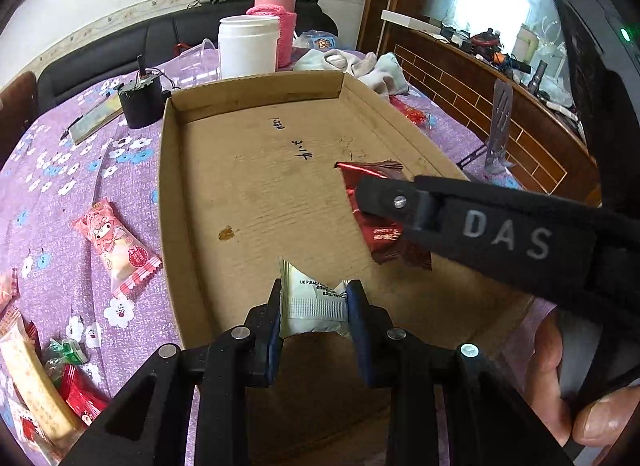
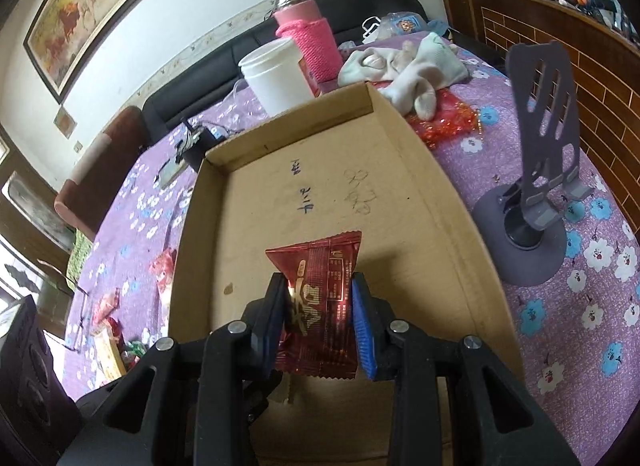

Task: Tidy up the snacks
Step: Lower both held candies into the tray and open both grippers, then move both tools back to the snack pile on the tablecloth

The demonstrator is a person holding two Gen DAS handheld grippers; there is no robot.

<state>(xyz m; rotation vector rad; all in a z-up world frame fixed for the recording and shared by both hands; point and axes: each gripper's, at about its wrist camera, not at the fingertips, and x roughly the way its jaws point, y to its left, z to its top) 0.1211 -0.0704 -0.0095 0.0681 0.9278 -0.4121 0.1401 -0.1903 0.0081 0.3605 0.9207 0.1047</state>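
A shallow cardboard tray (image 1: 256, 169) lies on the purple flowered tablecloth; it also shows in the right wrist view (image 2: 400, 193). My left gripper (image 1: 314, 306) is shut on a white snack packet (image 1: 310, 306) and holds it over the tray's near part. My right gripper (image 2: 318, 298) is shut on a dark red snack packet (image 2: 320, 306) above the tray; from the left wrist view that gripper (image 1: 400, 201) and its red packet (image 1: 376, 225) hang over the tray's right side. A pink snack packet (image 1: 116, 246) lies on the cloth left of the tray.
More snacks (image 1: 52, 378) lie at the table's near left. Behind the tray stand a white tub (image 1: 248, 45), a pink-sleeved flask (image 1: 278, 13), a black device (image 1: 140, 101) and crumpled cloth (image 1: 360, 65). A grey phone stand (image 2: 540, 169) is right of the tray.
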